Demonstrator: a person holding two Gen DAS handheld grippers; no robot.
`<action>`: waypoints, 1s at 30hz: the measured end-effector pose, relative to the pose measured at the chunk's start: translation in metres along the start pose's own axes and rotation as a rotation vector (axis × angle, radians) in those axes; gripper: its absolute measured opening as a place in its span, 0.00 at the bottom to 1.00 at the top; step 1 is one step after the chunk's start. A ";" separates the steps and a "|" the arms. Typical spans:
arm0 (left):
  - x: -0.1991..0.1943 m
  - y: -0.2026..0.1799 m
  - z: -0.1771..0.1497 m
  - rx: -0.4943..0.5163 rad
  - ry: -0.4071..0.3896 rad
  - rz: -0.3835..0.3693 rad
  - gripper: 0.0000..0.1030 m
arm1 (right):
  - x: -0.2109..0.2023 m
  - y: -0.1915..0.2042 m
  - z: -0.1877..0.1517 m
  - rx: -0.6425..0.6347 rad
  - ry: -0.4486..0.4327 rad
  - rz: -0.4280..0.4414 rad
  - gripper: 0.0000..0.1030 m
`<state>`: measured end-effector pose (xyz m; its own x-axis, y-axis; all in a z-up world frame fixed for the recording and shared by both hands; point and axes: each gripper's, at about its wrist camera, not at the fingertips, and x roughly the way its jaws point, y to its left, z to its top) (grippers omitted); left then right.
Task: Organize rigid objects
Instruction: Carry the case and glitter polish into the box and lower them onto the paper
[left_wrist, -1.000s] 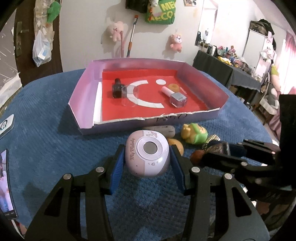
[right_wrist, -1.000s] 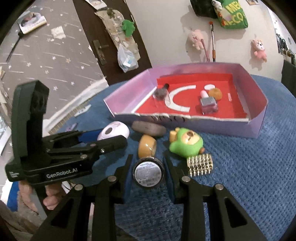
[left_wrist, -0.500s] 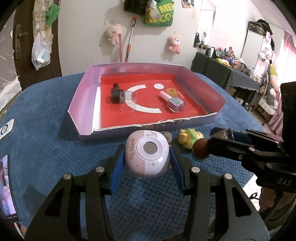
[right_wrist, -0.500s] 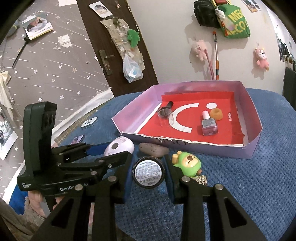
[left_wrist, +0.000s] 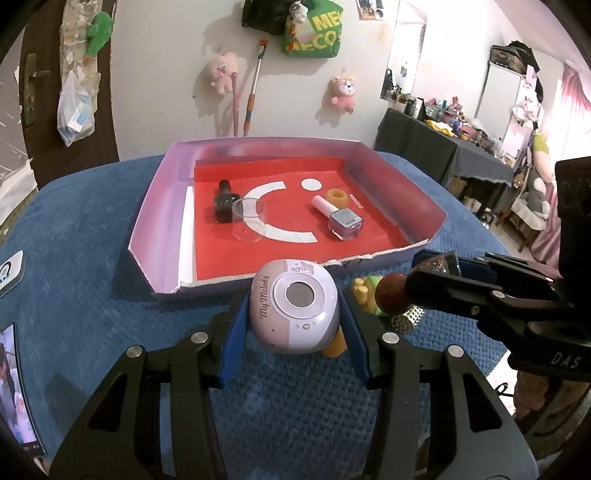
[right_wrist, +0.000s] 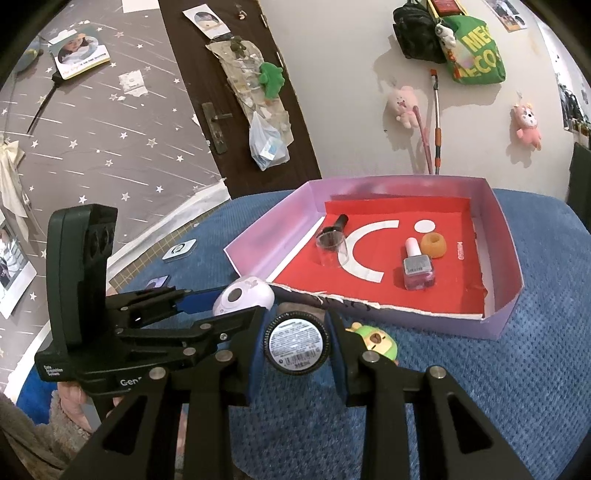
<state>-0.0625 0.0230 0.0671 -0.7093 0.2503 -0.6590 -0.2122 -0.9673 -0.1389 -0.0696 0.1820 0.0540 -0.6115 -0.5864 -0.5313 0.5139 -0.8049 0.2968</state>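
4 items in tray (left_wrist: 159, 221); 2 held: left fingers (left_wrist: 236, 332) clamp speaker (left_wrist: 293, 310), right fingers (right_wrist: 338, 354) clamp round tin (right_wrist: 296, 341); approx. 4 left on surface (left_wrist: 74, 295), lower right.

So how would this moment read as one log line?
left tool: shut on lilac rounded gadget | right tool: shut on round black jar | purple cardboard tray: ahead

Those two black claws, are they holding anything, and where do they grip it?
Left gripper clamps the rounded lilac-and-white gadget by its sides. Right gripper clamps a small round black jar by its rim.

Lilac-white gadget (left_wrist: 294, 304); red-floored lilac tray (left_wrist: 155, 218); blue textured cloth (left_wrist: 85, 236).
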 end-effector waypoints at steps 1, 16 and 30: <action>0.000 0.000 0.001 0.000 -0.001 -0.004 0.44 | 0.000 0.000 0.002 -0.001 -0.001 0.001 0.32; 0.014 0.004 0.024 0.009 0.004 -0.026 0.44 | 0.004 -0.009 0.029 -0.034 -0.007 -0.008 0.32; 0.044 0.016 0.035 -0.015 0.072 -0.055 0.44 | 0.032 -0.030 0.043 -0.016 0.046 -0.023 0.32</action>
<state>-0.1208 0.0201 0.0617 -0.6465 0.3003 -0.7013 -0.2393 -0.9527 -0.1874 -0.1306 0.1828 0.0621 -0.5951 -0.5628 -0.5736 0.5100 -0.8162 0.2716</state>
